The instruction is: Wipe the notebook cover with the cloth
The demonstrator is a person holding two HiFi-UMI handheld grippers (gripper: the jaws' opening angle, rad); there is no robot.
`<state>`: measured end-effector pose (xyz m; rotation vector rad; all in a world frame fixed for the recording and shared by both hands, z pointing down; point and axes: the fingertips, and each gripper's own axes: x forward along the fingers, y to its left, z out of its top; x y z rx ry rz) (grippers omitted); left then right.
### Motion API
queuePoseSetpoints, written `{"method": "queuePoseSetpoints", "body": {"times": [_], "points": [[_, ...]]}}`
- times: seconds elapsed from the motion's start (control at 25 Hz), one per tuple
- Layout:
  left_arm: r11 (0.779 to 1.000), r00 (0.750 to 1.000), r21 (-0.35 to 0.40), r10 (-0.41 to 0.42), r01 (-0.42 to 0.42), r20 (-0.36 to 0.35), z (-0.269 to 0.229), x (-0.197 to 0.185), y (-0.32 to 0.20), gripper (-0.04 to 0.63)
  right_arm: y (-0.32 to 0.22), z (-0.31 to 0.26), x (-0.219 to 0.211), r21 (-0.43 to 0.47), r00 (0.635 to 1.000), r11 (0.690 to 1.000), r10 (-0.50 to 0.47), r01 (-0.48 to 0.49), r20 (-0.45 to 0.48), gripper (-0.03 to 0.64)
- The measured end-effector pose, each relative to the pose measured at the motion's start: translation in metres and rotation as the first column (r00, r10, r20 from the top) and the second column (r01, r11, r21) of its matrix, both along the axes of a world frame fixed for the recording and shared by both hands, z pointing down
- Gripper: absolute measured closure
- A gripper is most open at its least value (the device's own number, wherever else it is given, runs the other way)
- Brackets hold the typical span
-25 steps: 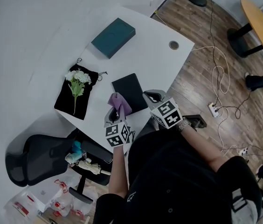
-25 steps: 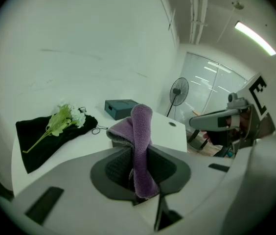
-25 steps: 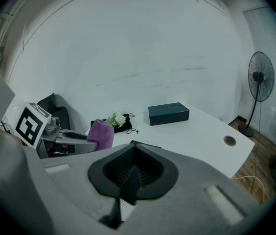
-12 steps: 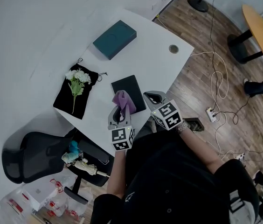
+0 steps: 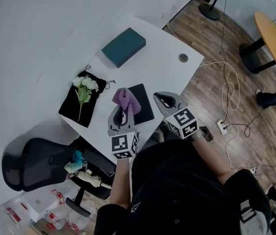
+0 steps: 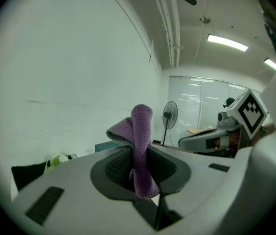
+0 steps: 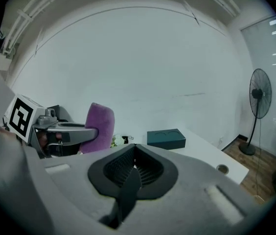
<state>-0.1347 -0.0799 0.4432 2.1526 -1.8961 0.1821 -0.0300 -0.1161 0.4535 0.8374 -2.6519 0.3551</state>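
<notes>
- The notebook (image 5: 146, 107) lay flat and black near the front edge of the worktop (image 5: 167, 43). We could not confirm any contact with its cover.
- The purple cloth (image 5: 126, 98) stood bunched over the notebook's left part, pinched in the left hand-held gripper (image 5: 122, 112).
- We judged the wipe needed that gripper tipped down so a broad fold met the cover, then slow strokes edge to edge.
- The right hand-held gripper (image 5: 166, 101) hung by the notebook's right edge, jaws pressed together on nothing. It could pin a corner against sliding.
- The teal box (image 5: 123, 47) sat well apart.

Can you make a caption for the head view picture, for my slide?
Left gripper holds a purple cloth by the black notebook; right gripper is shut, empty.
</notes>
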Motion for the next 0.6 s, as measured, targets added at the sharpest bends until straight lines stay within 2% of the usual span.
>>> {"method": "queuePoseSetpoints", "body": {"times": [0.2, 0.36, 0.6], "points": [[0.994, 0.999, 0.112, 0.007, -0.012, 0.043, -0.055, -0.005, -0.01, 0.522, -0.009, -0.057, 0.0, 0.1, 0.998, 0.995, -0.011, 0.004, 0.062, 0.614], [0.987, 0.997, 0.16, -0.001, -0.012, 0.083, -0.082, -0.012, -0.014, 0.522, -0.017, -0.104, -0.002, 0.191, 0.995, 0.982, -0.026, 0.007, 0.1, 0.614], [0.97, 0.998, 0.242, -0.022, 0.006, 0.062, -0.138, -0.027, -0.014, 0.522, -0.021, -0.162, -0.006, 0.294, 0.987, 0.956, -0.061, 0.015, 0.149, 0.614]]}}
